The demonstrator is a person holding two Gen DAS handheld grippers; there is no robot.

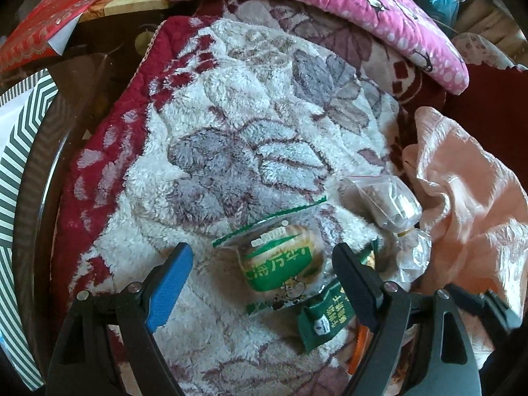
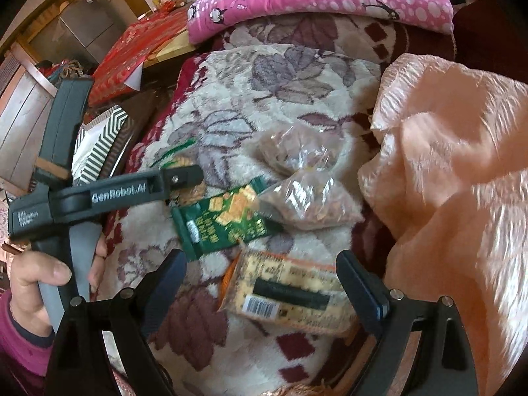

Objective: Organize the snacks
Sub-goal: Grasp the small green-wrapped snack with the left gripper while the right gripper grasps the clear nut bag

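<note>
The left gripper (image 1: 264, 264) stood wide open over the floral blanket (image 1: 231, 132), a green-and-white snack pack (image 1: 280, 260) lying between its fingers. The right gripper (image 2: 260, 274) was likewise wide open, the orange cracker pack (image 2: 290, 293) between its fingers, the dark green packet (image 2: 224, 221) just beyond.

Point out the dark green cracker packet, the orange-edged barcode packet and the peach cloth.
Dark green cracker packet (image 2: 224, 222): right wrist view, printed front.
Orange-edged barcode packet (image 2: 290, 292): right wrist view, black band.
Peach cloth (image 2: 462, 165): right wrist view, central fold.

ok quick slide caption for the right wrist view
Open right gripper above a yellow cracker pack on a floral blanket, green snack packet beyond.
</note>
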